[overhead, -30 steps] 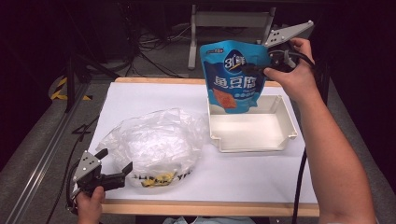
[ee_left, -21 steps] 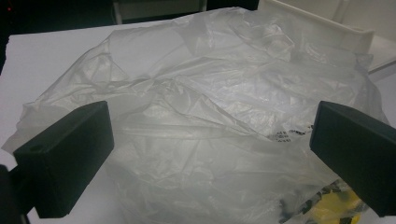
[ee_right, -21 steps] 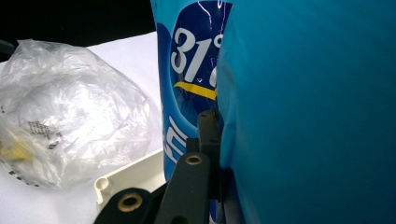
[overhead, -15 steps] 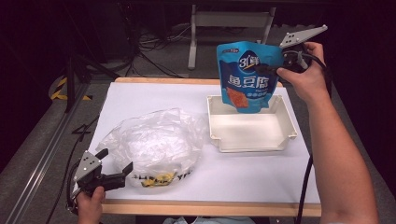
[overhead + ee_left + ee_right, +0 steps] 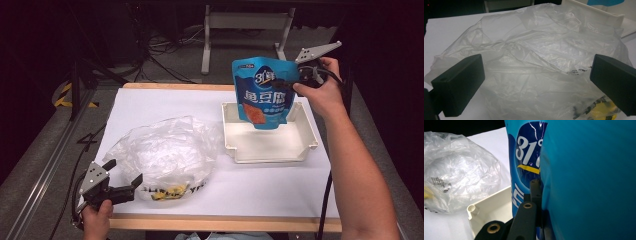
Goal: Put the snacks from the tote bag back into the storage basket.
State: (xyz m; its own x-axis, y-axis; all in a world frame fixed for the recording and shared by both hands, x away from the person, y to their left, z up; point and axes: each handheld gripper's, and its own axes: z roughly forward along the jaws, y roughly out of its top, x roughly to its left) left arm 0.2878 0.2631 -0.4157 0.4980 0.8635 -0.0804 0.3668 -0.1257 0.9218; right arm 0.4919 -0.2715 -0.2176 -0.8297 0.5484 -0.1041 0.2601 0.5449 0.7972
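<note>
The right gripper [image 5: 294, 80] holds a blue snack pouch [image 5: 263, 92] upright in the air above the white tray [image 5: 270, 150]; its jaws pinch the pouch's upper right edge. The pouch's lower end hangs over the tray's far half, apart from its floor. The left gripper [image 5: 122, 180] rests at the counter's [image 5: 165, 102] near left corner, jaws spread wide and empty, just beside the crumpled clear plastic bag [image 5: 165, 152], which lies left of the tray.
</note>
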